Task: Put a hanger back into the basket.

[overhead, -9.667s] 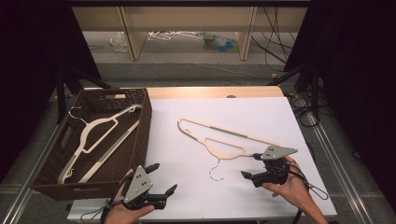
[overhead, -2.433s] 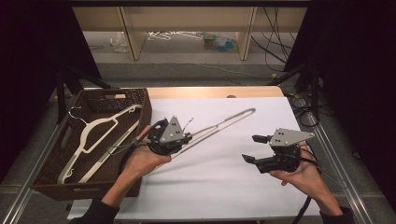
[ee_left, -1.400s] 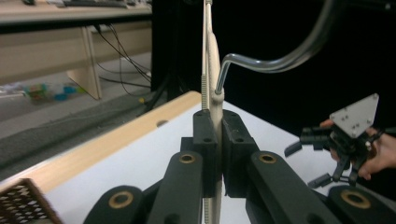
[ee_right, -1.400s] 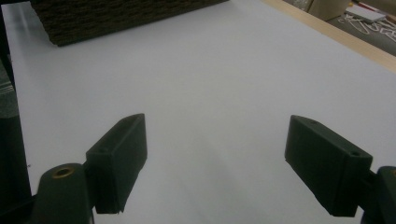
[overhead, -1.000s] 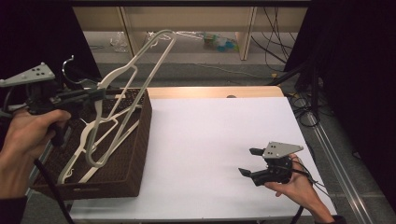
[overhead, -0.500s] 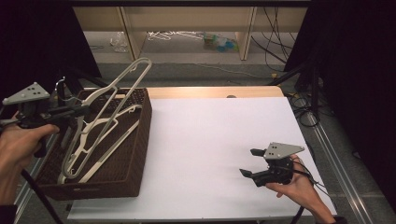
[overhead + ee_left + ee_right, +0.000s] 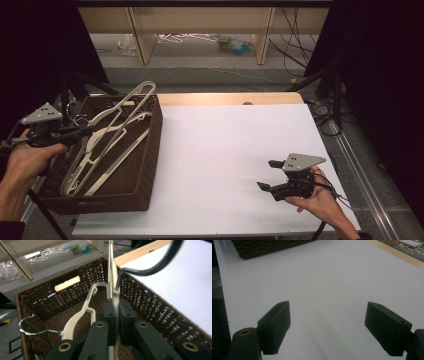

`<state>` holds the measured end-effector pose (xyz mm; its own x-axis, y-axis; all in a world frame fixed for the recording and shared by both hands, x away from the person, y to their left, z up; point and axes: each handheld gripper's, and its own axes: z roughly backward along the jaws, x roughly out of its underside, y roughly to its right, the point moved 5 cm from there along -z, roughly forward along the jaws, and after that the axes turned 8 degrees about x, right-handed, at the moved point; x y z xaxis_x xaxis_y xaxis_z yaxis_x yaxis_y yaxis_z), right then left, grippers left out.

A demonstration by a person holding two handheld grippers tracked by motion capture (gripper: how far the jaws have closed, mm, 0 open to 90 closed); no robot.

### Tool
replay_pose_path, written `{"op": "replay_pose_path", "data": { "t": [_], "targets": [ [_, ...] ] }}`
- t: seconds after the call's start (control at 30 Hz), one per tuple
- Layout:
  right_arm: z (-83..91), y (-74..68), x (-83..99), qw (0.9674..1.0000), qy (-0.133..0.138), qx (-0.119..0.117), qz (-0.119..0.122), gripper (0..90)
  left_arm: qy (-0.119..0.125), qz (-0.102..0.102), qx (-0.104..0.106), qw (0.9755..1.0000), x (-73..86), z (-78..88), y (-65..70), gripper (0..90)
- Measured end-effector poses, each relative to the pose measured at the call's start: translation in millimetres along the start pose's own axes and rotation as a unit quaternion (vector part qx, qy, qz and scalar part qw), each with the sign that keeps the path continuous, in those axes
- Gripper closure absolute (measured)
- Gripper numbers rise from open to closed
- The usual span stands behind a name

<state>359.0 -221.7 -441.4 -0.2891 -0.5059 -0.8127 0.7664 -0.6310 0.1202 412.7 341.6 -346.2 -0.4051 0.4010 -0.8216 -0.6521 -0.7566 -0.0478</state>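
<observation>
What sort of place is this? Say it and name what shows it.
Probably a lab or workshop set up for recording: a white-topped table ringed by dark curtains, loose cables on the bare floor, and a wicker basket of clothes hangers.

Basket (image 7: 145, 150) at the table's (image 7: 225, 150) left edge, two hangers (image 7: 107, 155) lying inside, a third hanger (image 7: 131, 102) tilted above them, its far end over the basket's back rim. Left gripper (image 7: 82, 131) at the basket's left side, clamped on that third hanger near its hook; right gripper (image 7: 267, 175) near the table's front right corner, well apart from the basket. Shelves (image 7: 200, 20) behind the table.
</observation>
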Motion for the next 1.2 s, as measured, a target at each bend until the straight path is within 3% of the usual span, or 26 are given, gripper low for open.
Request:
{"op": "replay_pose_path", "data": {
  "t": [0.03, 0.07, 0.13, 0.23, 0.27, 0.3, 0.37, 0.4, 0.43, 0.47, 0.5, 0.53, 0.57, 0.6, 0.63, 0.67, 0.7, 0.73, 0.77, 0.8, 0.83, 0.87, 1.03, 1.07, 1.1, 1.2],
  "targets": [
    [0.3, 0.1, 0.2, 1.0, -0.002, -0.002, -0.001, 21.7, -0.003, -0.009, 0.001, 1.0, 1.6, -0.8, -2.1, 85.5],
    [0.5, 0.2, 0.2, 1.0, -0.001, -0.002, -0.002, 21.8, -0.007, -0.002, -0.002, 1.0, 5.1, -2.4, -2.2, 85.6],
    [0.7, 0.5, 0.5, 1.0, -0.002, 0.0, -0.003, 21.7, -0.023, -0.027, -0.003, 0.9994, 9.4, -3.6, -6.9, 85.6],
    [0.6, -0.1, 0.9, 1.0, -0.003, -0.002, -0.002, 21.7, -0.027, 0.008, 0.0, 0.9996, 18.2, -8.0, -5.4, 85.5],
    [0.2, 0.1, 0.6, 1.0, -0.001, 0.0, -0.001, 21.7, -0.028, -0.013, 0.001, 0.9995, 18.2, -9.5, -9.3, 85.5],
    [0.2, -0.1, 0.7, 1.0, -0.002, -0.001, -0.002, 21.8, -0.034, -0.001, 0.004, 0.9994, 21.5, -10.6, -8.2, 85.5],
    [0.4, -0.6, 1.3, 1.0, -0.005, -0.002, -0.001, 21.8, -0.026, -0.007, 0.008, 0.9996, 22.3, -15.3, -9.6, 85.5],
    [0.5, -0.6, 1.2, 1.0, -0.005, -0.002, -0.001, 21.7, -0.031, -0.022, 0.01, 0.9992, 22.0, -15.6, -11.5, 85.6],
    [0.6, -0.5, 0.9, 1.0, -0.003, -0.002, -0.001, 21.8, -0.024, 0.017, 0.006, 0.9995, 23.6, -18.9, -6.0, 85.5],
    [0.6, -0.7, 0.8, 1.0, -0.002, -0.002, 0.0, 21.8, -0.035, -0.017, 0.009, 0.9992, 22.4, -19.7, -10.4, 85.5],
    [0.4, -0.6, 1.1, 1.0, -0.003, -0.003, 0.003, 21.9, -0.03, -0.03, 0.005, 0.9991, 21.0, -22.2, -12.2, 85.5],
    [0.3, -0.6, 1.3, 1.0, -0.003, -0.003, 0.004, 21.9, -0.029, 0.035, 0.005, 0.999, 24.0, -24.1, -3.4, 85.5],
    [0.4, -0.7, 1.4, 1.0, -0.003, -0.003, 0.003, 21.9, -0.046, -0.013, 0.002, 0.9989, 22.3, -25.3, -10.8, 85.5],
    [0.6, -0.4, 1.3, 1.0, -0.002, -0.002, 0.004, 21.9, -0.044, 0.011, -0.001, 0.999, 23.2, -29.7, -8.3, 85.5],
    [0.9, -0.4, 1.2, 1.0, -0.002, -0.002, 0.001, 21.9, -0.062, -0.056, 0.004, 0.9965, 21.5, -30.4, -17.8, 85.5],
    [0.9, -0.2, 1.4, 1.0, -0.002, -0.002, 0.001, 21.9, -0.052, -0.029, 0.002, 0.9982, 22.6, -34.2, -14.8, 85.5],
    [0.8, 0.1, 1.7, 1.0, -0.003, -0.001, 0.003, 21.9, -0.036, 0.062, 0.004, 0.9974, 26.2, -39.8, -2.4, 85.5],
    [0.9, 0.0, 1.9, 1.0, -0.003, -0.002, 0.003, 21.9, -0.057, -0.036, 0.006, 0.9977, 23.8, -39.8, -15.9, 85.5],
    [0.9, 0.1, 1.9, 1.0, -0.004, -0.001, 0.002, 21.9, -0.075, -0.142, 0.01, 0.9869, 16.2, -40.9, -30.4, 85.4],
    [0.9, 0.1, 1.9, 1.0, -0.003, -0.001, 0.002, 22.0, -0.079, -0.147, 0.013, 0.9859, 16.0, -44.7, -31.0, 85.4],
    [1.0, 0.0, 2.2, 1.0, -0.003, -0.003, 0.002, 22.2, -0.042, 0.059, 0.01, 0.9973, 27.6, -50.1, -1.8, 85.3],
    [0.9, -0.3, 2.8, 1.0, -0.004, -0.004, 0.001, 22.1, -0.039, 0.055, 0.017, 0.9976, 27.1, -54.8, -2.5, 85.2],
    [0.3, 0.1, 5.5, 1.0, -0.007, -0.004, 0.002, 22.2, -0.044, 0.046, 0.014, 0.9979, 31.3, -61.9, -7.5, 85.2],
    [0.3, 0.2, 5.7, 1.0, -0.007, -0.004, 0.002, 22.1, -0.044, 0.037, 0.014, 0.9983, 32.2, -63.2, -9.9, 85.2],
    [0.8, 0.0, 5.9, 1.0, -0.008, -0.004, -0.001, 22.1, -0.037, 0.053, 0.011, 0.9979, 33.1, -63.9, -9.5, 85.2],
    [1.0, 0.7, 5.4, 1.0, -0.006, -0.004, 0.003, 22.1, -0.033, 0.059, 0.0, 0.9977, 36.2, -62.2, -13.1, 84.6]
  ]
}}
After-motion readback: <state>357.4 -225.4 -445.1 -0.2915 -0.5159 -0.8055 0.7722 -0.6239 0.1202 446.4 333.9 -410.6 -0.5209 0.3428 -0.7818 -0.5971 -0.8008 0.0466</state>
